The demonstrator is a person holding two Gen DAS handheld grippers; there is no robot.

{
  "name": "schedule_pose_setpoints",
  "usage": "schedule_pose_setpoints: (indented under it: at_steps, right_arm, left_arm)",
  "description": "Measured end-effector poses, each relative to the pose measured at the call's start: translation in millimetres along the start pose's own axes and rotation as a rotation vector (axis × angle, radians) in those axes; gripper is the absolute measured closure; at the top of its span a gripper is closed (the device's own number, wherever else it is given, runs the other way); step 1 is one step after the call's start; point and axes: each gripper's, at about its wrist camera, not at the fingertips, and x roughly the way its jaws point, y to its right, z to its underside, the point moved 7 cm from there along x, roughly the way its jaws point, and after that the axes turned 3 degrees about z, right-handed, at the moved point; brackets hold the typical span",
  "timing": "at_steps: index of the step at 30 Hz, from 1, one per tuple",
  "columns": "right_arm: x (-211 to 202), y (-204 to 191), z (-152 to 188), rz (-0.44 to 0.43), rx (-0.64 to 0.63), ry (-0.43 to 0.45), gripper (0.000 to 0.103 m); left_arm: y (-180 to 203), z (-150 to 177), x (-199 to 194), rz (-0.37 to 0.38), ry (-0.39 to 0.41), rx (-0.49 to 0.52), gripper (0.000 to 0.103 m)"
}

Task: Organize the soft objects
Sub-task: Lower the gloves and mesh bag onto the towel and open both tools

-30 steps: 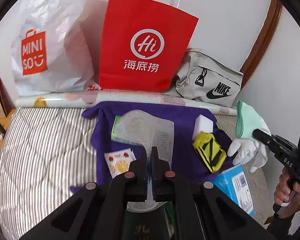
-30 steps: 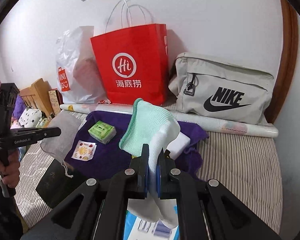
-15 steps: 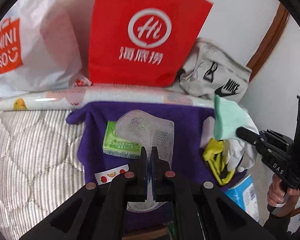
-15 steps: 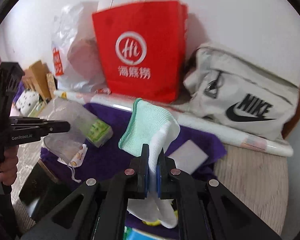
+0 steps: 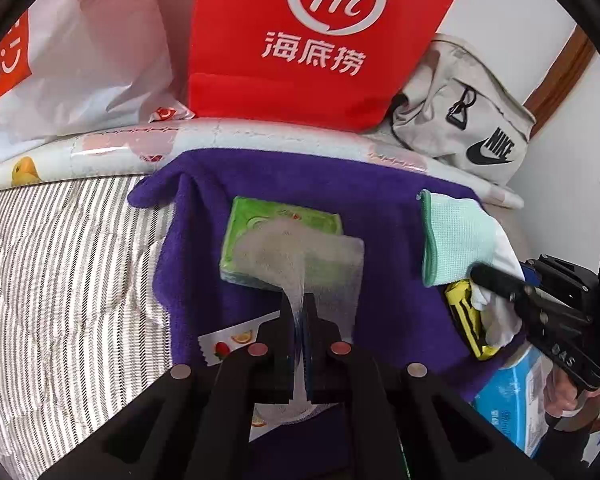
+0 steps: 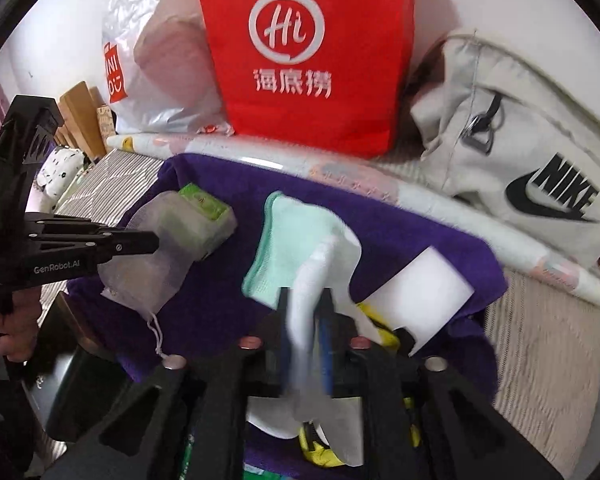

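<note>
Right gripper [image 6: 306,312] drops over the purple towel [image 6: 400,232], jaws opening around the glove [image 6: 296,248]. Release looks underway. Left gripper [image 5: 299,312] stays clamped on the mesh pouch [image 5: 300,256].

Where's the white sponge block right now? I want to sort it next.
In the right wrist view the white block lies on the purple towel, right of the glove, just behind the yellow item. The left wrist view doesn't show it.
</note>
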Motion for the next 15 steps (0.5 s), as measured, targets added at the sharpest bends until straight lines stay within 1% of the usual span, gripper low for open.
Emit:
schedule_pose_setpoints:
  at_steps: [1, 2, 3, 4, 5, 6, 7, 9, 11, 12, 15]
  right_arm:
    - [2.6, -0.4, 1.0, -0.004, 0.005, -0.015, 0.068]
    - [3.2, -0.9, 1.7, -0.005, 0.008, -0.016, 0.065]
    - [2.1, -1.9, 2.2, -0.007, 0.006, -0.01, 0.063]
    - [0.4, -3.6, 2.7, -0.009, 0.0, -0.008, 0.061]
    - [-0.8, -4.7, 2.9, -0.009, -0.005, -0.008, 0.054]
    - [-2.8, -5.5, 2.8, -0.008, -0.009, -0.003, 0.049]
    - [-5.8, -6.0, 2.4, 0.0, -0.012, 0.008, 0.047]
    - [-11.0, -6.9, 3.2, 0.012, -0.015, 0.017, 0.042]
    - [-17.8, -7.3, 4.6, 0.018, -0.017, 0.026, 0.041]
    - [-20.4, -7.3, 4.8, 0.024, -0.016, 0.03, 0.038]
    - [-32.6, -4.8, 6.8, 0.048, -0.007, 0.05, 0.037]
  left_arm:
    - [-1.6, 0.8, -0.1, -0.021, -0.003, 0.004, 0.098]
    - [-2.7, 1.0, -1.1, -0.034, -0.003, 0.008, 0.094]
    - [-3.2, 1.5, -2.3, -0.042, -0.003, 0.013, 0.087]
    - [-4.0, 2.2, -3.4, -0.043, -0.007, 0.013, 0.082]
    - [-5.1, 2.6, -4.3, -0.047, -0.012, 0.009, 0.074]
    - [-6.0, 2.6, -5.5, -0.052, -0.012, 0.006, 0.068]
    - [-6.9, 3.0, -7.6, -0.056, -0.012, 0.002, 0.065]
    - [-7.9, 3.8, -13.0, -0.064, -0.006, -0.002, 0.054]
    - [-9.0, 4.7, -20.0, -0.07, 0.004, -0.003, 0.051]
    - [-8.6, 5.4, -23.4, -0.076, 0.008, -0.001, 0.051]
    - [-7.2, 7.9, -36.0, -0.099, 0.025, 0.004, 0.051]
